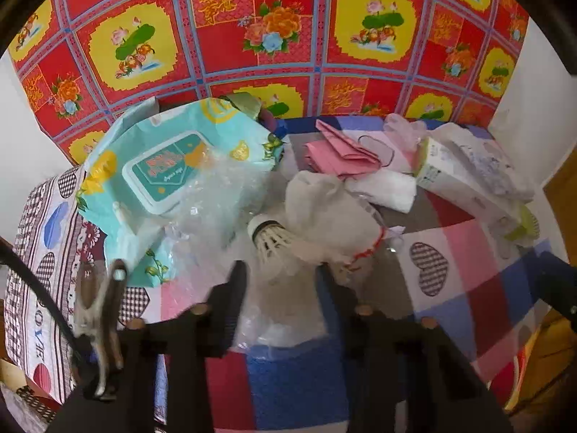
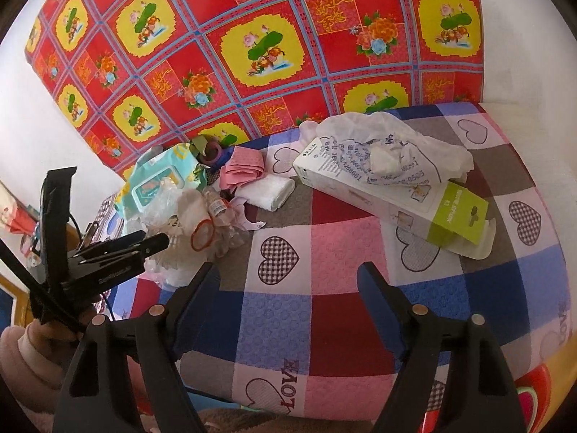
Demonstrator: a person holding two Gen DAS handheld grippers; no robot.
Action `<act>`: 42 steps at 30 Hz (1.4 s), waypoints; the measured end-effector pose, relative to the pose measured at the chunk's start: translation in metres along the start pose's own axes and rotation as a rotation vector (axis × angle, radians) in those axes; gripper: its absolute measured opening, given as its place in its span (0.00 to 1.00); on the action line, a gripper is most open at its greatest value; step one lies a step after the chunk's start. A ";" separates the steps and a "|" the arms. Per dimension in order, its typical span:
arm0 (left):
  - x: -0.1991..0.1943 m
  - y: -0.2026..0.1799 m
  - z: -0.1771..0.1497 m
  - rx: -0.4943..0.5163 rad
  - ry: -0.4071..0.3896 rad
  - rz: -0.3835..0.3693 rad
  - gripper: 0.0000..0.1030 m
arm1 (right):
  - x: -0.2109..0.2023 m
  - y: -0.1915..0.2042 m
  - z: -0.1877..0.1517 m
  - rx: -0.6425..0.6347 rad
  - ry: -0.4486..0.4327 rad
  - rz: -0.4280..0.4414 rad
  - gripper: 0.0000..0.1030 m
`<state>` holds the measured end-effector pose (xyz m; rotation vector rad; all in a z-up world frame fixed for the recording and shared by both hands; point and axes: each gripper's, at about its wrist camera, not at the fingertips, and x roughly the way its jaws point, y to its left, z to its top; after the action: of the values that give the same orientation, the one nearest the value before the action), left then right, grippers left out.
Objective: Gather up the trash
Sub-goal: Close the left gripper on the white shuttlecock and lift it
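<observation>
A trash pile lies on the checked heart-print tablecloth (image 2: 324,252). It holds a teal wet-wipe pack (image 1: 169,169), crumpled clear plastic (image 1: 216,195), a shuttlecock (image 1: 270,236), white mesh with a red band (image 1: 324,216), pink folded paper (image 1: 342,151) and a folded white tissue (image 1: 386,187). My left gripper (image 1: 281,274) is open about halfway, its fingers on either side of clear plastic and white wadding (image 1: 285,310) at the pile's near edge. My right gripper (image 2: 285,274) stands wide open over bare cloth, holding nothing. The left gripper (image 2: 160,243) shows in the right wrist view, pointing into the pile.
A long white carton with a green end (image 2: 389,195) lies at the right, a crumpled printed white bag (image 2: 389,140) on top. A red floral sheet (image 2: 252,36) hangs behind the table. A metal clip (image 1: 104,299) and black cable sit at the left edge. A sleeved hand (image 2: 32,346) holds the left gripper.
</observation>
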<state>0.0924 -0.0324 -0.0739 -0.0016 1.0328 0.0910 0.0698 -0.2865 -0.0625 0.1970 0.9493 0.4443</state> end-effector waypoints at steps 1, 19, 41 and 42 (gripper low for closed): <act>0.003 0.001 0.001 0.002 -0.001 -0.003 0.22 | 0.000 0.001 0.000 -0.003 0.001 0.001 0.78; 0.002 0.029 0.004 -0.109 -0.042 -0.079 0.06 | -0.005 0.013 -0.003 -0.022 0.000 -0.001 0.74; 0.035 0.022 0.010 -0.090 -0.032 -0.099 0.12 | 0.006 0.049 -0.007 -0.127 0.068 -0.013 0.70; 0.035 0.024 0.010 -0.095 -0.036 -0.104 0.11 | 0.006 0.049 -0.007 -0.129 0.068 -0.015 0.70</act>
<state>0.1168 -0.0058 -0.0974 -0.1393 0.9898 0.0446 0.0534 -0.2401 -0.0533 0.0579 0.9843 0.4999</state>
